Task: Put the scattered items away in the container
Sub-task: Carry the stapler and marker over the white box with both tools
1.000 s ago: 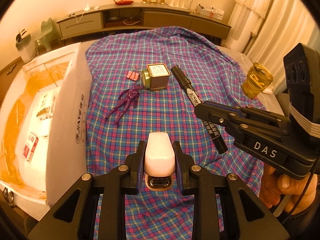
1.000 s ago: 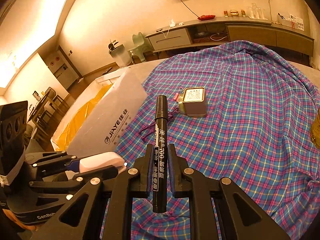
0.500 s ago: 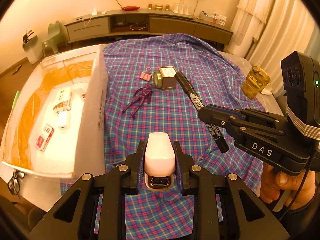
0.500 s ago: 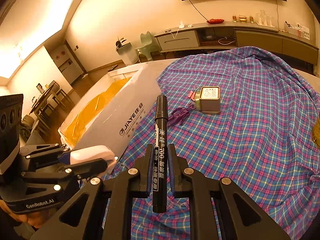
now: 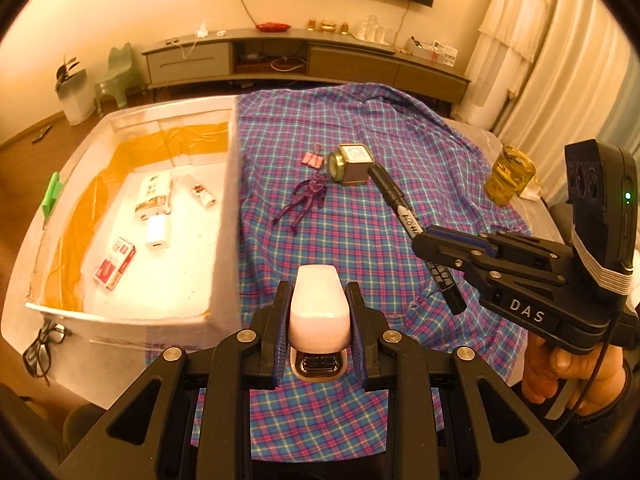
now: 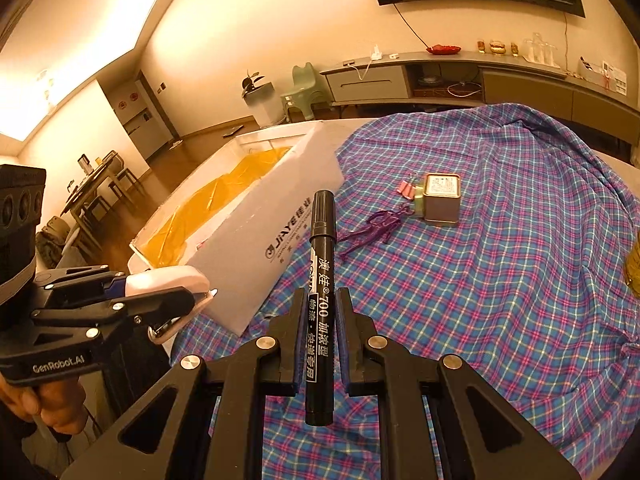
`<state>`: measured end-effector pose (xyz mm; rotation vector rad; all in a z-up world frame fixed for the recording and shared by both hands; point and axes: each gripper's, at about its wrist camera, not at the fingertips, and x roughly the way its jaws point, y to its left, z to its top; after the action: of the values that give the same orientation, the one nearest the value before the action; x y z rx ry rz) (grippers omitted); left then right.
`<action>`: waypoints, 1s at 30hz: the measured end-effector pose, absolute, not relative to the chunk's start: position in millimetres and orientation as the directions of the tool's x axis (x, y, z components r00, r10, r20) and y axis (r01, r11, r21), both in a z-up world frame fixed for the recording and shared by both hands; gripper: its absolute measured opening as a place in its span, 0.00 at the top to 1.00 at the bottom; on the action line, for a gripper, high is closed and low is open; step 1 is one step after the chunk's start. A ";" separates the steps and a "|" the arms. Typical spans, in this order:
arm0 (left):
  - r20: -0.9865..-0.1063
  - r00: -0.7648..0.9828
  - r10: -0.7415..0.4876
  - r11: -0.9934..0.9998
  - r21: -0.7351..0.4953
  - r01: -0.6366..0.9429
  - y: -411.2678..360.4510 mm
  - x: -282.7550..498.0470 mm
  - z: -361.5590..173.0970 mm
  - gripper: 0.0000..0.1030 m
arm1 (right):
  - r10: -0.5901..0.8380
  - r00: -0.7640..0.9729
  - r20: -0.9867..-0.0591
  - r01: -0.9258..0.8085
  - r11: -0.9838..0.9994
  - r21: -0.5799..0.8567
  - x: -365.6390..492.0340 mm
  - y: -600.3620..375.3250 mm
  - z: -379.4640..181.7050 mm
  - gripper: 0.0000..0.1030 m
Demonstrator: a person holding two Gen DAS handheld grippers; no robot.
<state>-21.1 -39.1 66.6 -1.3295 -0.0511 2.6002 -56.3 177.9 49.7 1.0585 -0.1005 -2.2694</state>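
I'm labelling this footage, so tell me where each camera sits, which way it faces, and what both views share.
Left wrist: on the left gripper, facing forward along its fingers, clamped on a stapler; sees the open box, the right gripper and the hand holding it.
Right wrist: on the right gripper, facing forward and left over the held marker; sees the left gripper and its hand.
Shared: box, plaid cloth, tin, purple figure, pink clips, both held items.
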 end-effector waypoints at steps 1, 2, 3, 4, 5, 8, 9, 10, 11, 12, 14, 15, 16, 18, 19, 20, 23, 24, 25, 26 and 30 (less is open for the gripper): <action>-0.795 -0.569 0.211 -0.975 -0.134 -0.175 -43.2 -19.6 67.4 0.74 | -0.571 -0.481 -0.665 0.512 -0.799 0.315 -55.3 175.7 51.3 0.86; -0.792 -0.573 0.212 -0.976 -0.138 -0.171 -48.0 -18.1 68.9 0.74 | -0.573 -0.480 -0.664 0.517 -0.796 0.314 -53.7 172.9 53.0 0.86; -0.789 -0.576 0.213 -0.976 -0.141 -0.167 -51.8 -16.5 70.2 0.74 | -0.576 -0.480 -0.662 0.522 -0.794 0.312 -52.2 170.3 54.5 0.86; -0.787 -0.579 0.213 -0.976 -0.144 -0.163 -56.0 -15.2 71.7 0.74 | -0.578 -0.480 -0.660 0.527 -0.792 0.310 -50.5 167.3 55.8 0.86; -0.784 -0.583 0.214 -0.976 -0.148 -0.161 -59.6 -14.0 73.1 0.74 | -0.580 -0.479 -0.659 0.531 -0.789 0.309 -48.8 164.6 56.6 0.86; -0.775 -0.593 0.217 -0.976 -0.159 -0.148 -73.8 -10.9 76.8 0.74 | -0.587 -0.471 -0.659 0.544 -0.781 0.307 -44.3 156.2 57.7 0.86; -0.773 -0.596 0.217 -0.976 -0.163 -0.144 -78.2 -9.9 77.1 0.74 | -0.589 -0.468 -0.659 0.548 -0.778 0.306 -42.9 153.7 58.0 0.86; -0.771 -0.598 0.217 -0.976 -0.167 -0.139 -82.5 -8.9 77.3 0.74 | -0.591 -0.464 -0.660 0.553 -0.775 0.305 -41.1 150.7 58.4 0.86; -0.769 -0.600 0.218 -0.976 -0.172 -0.133 -87.3 -8.1 77.3 0.74 | -0.593 -0.461 -0.660 0.557 -0.773 0.305 -39.4 147.6 58.8 0.86; -0.767 -0.602 0.220 -0.976 -0.180 -0.127 -92.8 -7.4 77.2 0.74 | -0.594 -0.460 -0.660 0.560 -0.771 0.304 -38.0 145.1 59.4 0.86; -0.762 -0.608 0.223 -0.974 -0.196 -0.113 -104.4 -6.5 76.9 0.74 | -0.599 -0.456 -0.658 0.567 -0.766 0.303 -34.3 140.0 61.4 0.86; -0.760 -0.610 0.225 -0.974 -0.202 -0.107 -108.9 -6.4 76.8 0.74 | -0.600 -0.456 -0.657 0.570 -0.764 0.302 -32.3 137.6 62.5 0.86; -0.758 -0.612 0.226 -0.973 -0.208 -0.101 -113.8 -6.4 76.5 0.74 | -0.601 -0.456 -0.656 0.573 -0.763 0.300 -30.6 135.0 63.9 0.86; -0.755 -0.614 0.229 -0.971 -0.220 -0.091 -123.1 -6.4 75.1 0.74 | -0.604 -0.457 -0.653 0.578 -0.760 0.298 -27.8 130.4 67.0 0.86; -0.755 -0.615 0.229 -0.971 -0.224 -0.086 -127.5 -6.6 74.1 0.74 | -0.606 -0.457 -0.651 0.580 -0.758 0.298 -26.9 128.6 68.7 0.86; -0.754 -0.615 0.230 -0.970 -0.229 -0.082 -131.8 -7.3 73.2 0.74 | -0.608 -0.457 -0.649 0.582 -0.756 0.299 -26.1 127.0 70.3 0.86; -0.753 -0.615 0.233 -0.968 -0.240 -0.073 -143.6 -9.3 71.7 0.74 | -0.614 -0.455 -0.645 0.589 -0.751 0.300 -23.4 120.4 74.5 0.86; -0.752 -0.616 0.235 -0.967 -0.244 -0.071 -147.2 -9.9 71.5 0.74 | -0.615 -0.454 -0.644 0.590 -0.750 0.300 -23.3 118.6 75.4 0.86; -0.751 -0.617 0.236 -0.967 -0.247 -0.069 -151.0 -10.8 71.5 0.74 | -0.617 -0.452 -0.644 0.592 -0.748 0.301 -23.3 116.2 76.5 0.86; -0.750 -0.618 0.236 -0.966 -0.249 -0.066 -154.6 -12.0 71.7 0.74 | -0.619 -0.449 -0.644 0.594 -0.745 0.303 -23.5 113.7 77.7 0.86; -0.746 -0.623 0.235 -0.965 -0.257 -0.056 -168.9 -18.5 73.5 0.74 | -0.627 -0.438 -0.644 0.603 -0.736 0.307 -25.6 102.8 84.0 0.86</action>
<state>-18.5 -168.9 73.5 -1.2742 -0.3138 2.6739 -25.6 102.8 84.0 0.9945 -0.0401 -2.1824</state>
